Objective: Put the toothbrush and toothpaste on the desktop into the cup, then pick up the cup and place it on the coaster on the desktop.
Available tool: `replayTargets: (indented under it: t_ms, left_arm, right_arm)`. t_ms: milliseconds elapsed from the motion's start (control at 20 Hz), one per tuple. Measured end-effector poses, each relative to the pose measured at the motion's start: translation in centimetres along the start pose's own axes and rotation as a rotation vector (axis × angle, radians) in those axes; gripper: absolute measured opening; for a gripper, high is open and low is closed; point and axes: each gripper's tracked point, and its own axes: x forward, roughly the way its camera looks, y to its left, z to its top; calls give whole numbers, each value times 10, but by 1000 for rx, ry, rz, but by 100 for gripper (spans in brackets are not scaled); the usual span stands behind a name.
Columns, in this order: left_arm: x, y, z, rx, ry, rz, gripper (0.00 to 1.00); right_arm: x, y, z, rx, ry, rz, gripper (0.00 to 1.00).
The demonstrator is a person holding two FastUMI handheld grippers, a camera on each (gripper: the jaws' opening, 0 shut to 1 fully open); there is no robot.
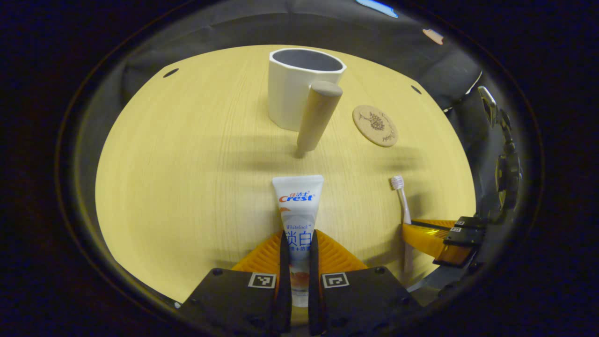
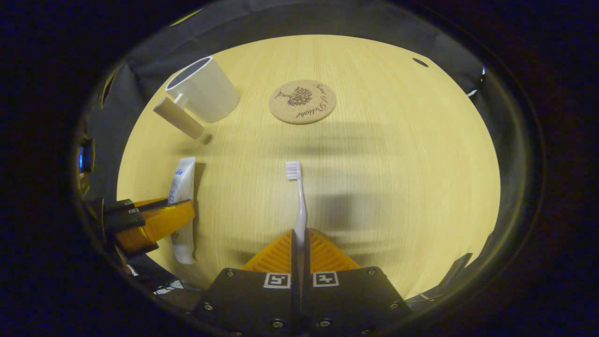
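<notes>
The left gripper has both fingers pressed against the lower body of the toothpaste, the tube's flat crimped end pointing toward the cup. The right gripper is clamped on the handle of the toothbrush, bristle head forward and pointing toward the coaster. Whether either item is lifted clear of the desktop cannot be told. In the left gripper view the right gripper sits off to the right beside the toothbrush; in the right gripper view the left gripper sits at the left with the toothpaste. The cup stands upright with its handle toward the grippers, mouth open, well apart from both tools. The coaster lies flat just to the cup's right, not touching it. Open wood lies between the held items and the cup, and broad bare surface extends to the left edge and the right edge
</notes>
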Motion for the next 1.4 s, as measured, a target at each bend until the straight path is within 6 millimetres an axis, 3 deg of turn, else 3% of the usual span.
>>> replayTargets:
  t_ms: [50,350,550,1000,1200,1300,1400]
  left_arm:
    - [-2,0,0,-2,-16,-12,18]
    - [-16,-1,18,-39,-167,-59,18]
    - [-37,5,37,-52,-271,-59,17]
    - [-111,19,111,-47,-597,-63,18]
    - [-143,32,139,-22,-737,-63,18]
    - [-149,35,153,-8,-796,-59,17]
    - [-170,37,170,-3,-855,-72,17]
  right_arm:
    - [0,0,-1,6,-13,14,3]
    - [-20,5,6,29,-132,72,3]
    - [-39,11,20,5,-236,94,3]
    - [-97,40,75,-8,-462,214,3]
    - [-110,48,96,-29,-530,233,3]
    - [-117,50,104,-36,-557,240,3]
    - [-119,51,106,-36,-572,237,3]
